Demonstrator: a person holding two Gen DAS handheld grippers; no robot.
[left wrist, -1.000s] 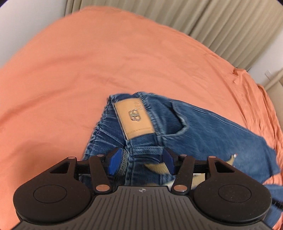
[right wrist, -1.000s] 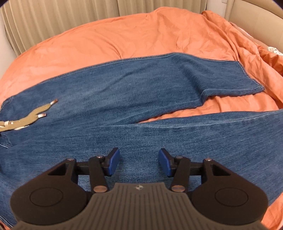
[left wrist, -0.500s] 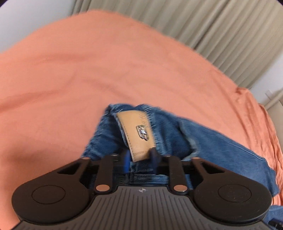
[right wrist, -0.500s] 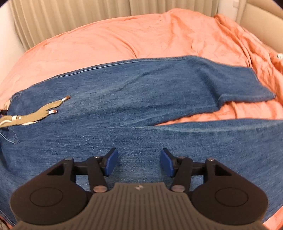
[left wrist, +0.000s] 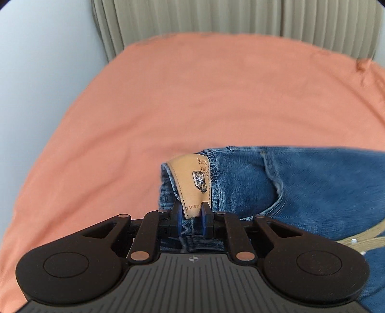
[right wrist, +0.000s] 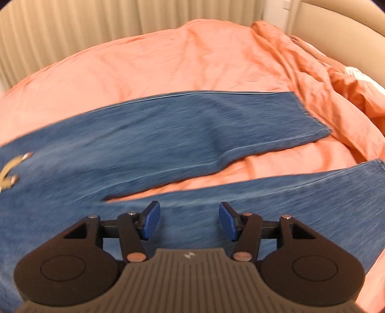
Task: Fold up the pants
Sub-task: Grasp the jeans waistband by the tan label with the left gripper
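Blue jeans [right wrist: 168, 134] lie spread on an orange bed sheet [right wrist: 192, 60], both legs stretching to the right with a gap of sheet between them. My left gripper [left wrist: 191, 220] is shut on the jeans' waistband at the tan leather patch [left wrist: 192, 185] and holds it lifted off the sheet. A beige drawstring [left wrist: 361, 237] trails at the lower right of the left wrist view and shows at the left edge of the right wrist view [right wrist: 10, 174]. My right gripper [right wrist: 189, 221] is open and empty just above the near leg [right wrist: 276, 199].
The orange sheet [left wrist: 192, 96] covers the whole bed. Pleated beige curtains [left wrist: 240, 16] hang behind it and a pale wall [left wrist: 36, 72] stands at the left. Rumpled orange bedding [right wrist: 336, 79] and a white pillow edge [right wrist: 361, 77] lie at the far right.
My left gripper closed on the waistband at the leather patch and lifted it, swinging left. My right gripper stayed open and moved right along the near leg.
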